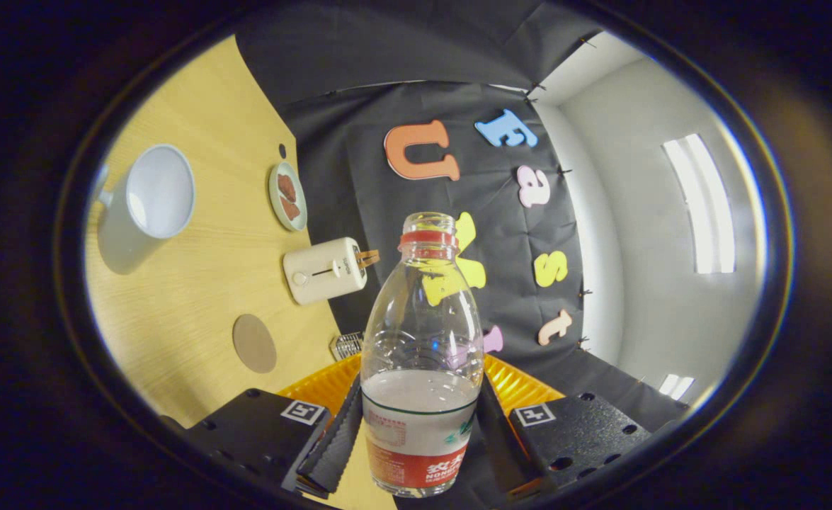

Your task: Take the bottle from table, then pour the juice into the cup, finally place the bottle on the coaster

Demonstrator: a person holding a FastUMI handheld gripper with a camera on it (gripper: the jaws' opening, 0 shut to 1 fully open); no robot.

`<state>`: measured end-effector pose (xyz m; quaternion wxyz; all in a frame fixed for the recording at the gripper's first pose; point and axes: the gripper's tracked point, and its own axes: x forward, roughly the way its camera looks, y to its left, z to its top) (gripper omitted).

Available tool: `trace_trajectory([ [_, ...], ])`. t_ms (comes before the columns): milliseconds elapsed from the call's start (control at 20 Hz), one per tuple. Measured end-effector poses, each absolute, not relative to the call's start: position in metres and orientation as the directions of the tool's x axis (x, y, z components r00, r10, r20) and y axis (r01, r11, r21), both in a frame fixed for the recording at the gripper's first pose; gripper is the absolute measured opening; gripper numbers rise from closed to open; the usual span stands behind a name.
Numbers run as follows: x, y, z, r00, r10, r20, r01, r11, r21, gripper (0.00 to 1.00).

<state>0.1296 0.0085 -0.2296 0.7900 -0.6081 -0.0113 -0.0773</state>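
A white cup (148, 202) stands on the pale wooden desk (196, 312), its wide mouth open to the camera and a handle on its far side. Beyond it lies a small plate (288, 196) carrying reddish-brown pieces, then a cream toaster (326, 270) with slices in its slots. Nearer the fingers rests a round brown coaster (254, 343), bare on the wood. The gripper (416, 432) is clenched on the bottle (421, 354), both fingers pressing its lower sides. The bottle is clear plastic, uncapped, with a red ring at the neck, a white and red label, and pale liquid filling only its lower part. Behind it shows an orange ribbed edge (515, 386).
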Motion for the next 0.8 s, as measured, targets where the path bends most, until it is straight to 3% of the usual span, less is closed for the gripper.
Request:
trace_trajectory([
  [800,0.133,0.057,-0.22,0.989,0.014,0.146,0.146,-0.066,-0.987,0.82],
])
